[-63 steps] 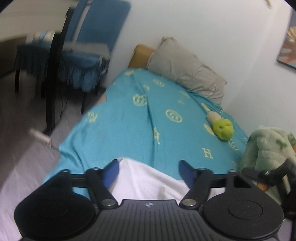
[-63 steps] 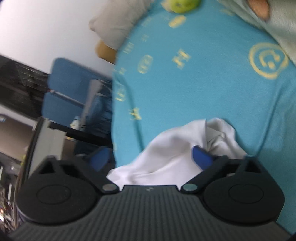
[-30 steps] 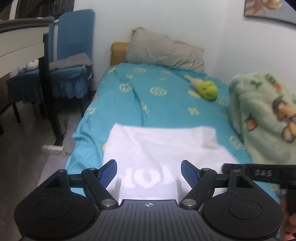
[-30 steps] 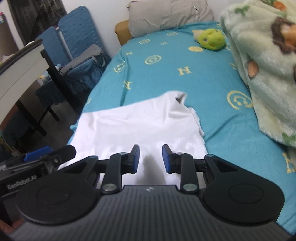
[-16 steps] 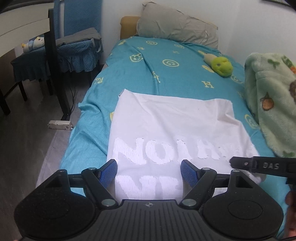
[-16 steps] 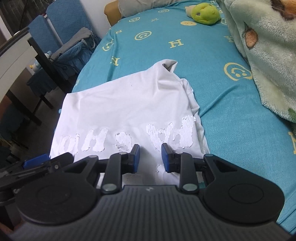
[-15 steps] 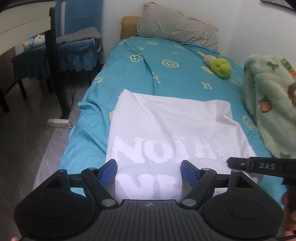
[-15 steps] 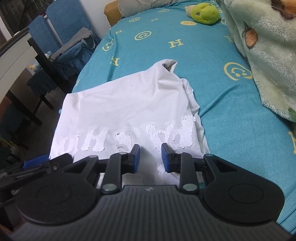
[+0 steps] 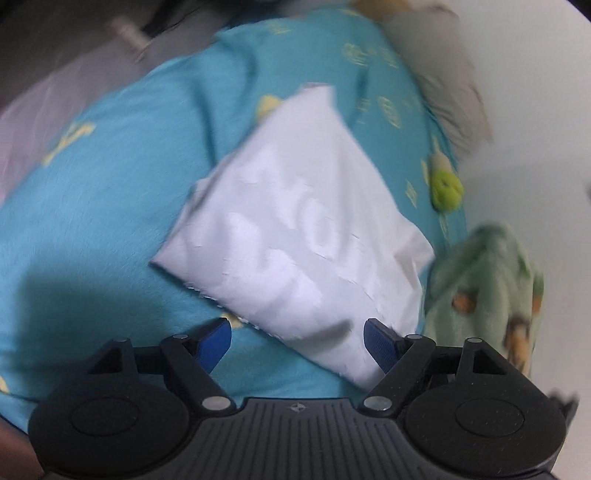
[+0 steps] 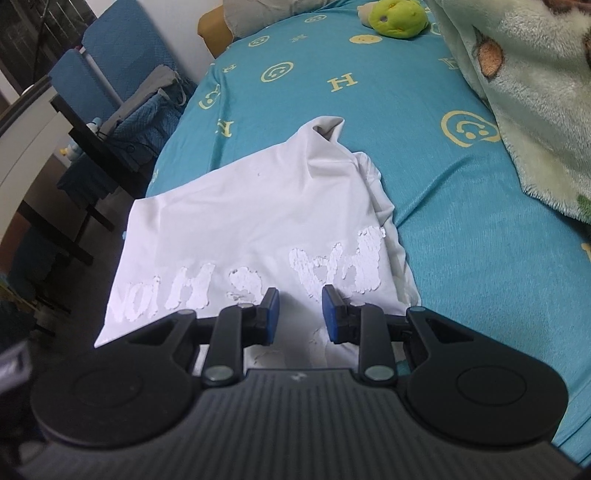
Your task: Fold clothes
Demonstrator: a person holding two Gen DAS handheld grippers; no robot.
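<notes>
A white T-shirt (image 10: pixel 258 206) with cracked white lettering lies folded flat on the teal bedsheet (image 10: pixel 461 240), one corner bunched up at its far right. My right gripper (image 10: pixel 300 295) hovers over the shirt's near edge, open by a narrow gap with nothing between its blue pads. In the blurred left wrist view the T-shirt (image 9: pixel 295 229) lies tilted as a rough rectangle. My left gripper (image 9: pixel 297 328) is wide open just above the shirt's near corner and holds nothing.
A green plush toy (image 10: pixel 397 16) lies near the pillow (image 9: pixel 443 74). A pale green fleece blanket (image 10: pixel 535 92) is heaped along the bed's right side. Blue chairs (image 10: pixel 103 74) and a dark-legged table (image 10: pixel 22 122) stand left of the bed.
The left wrist view has swung fast and tilted, now blurred and looking down on the shirt at an angle. The right gripper has crept slightly closer to the shirt, its gap unchanged.
</notes>
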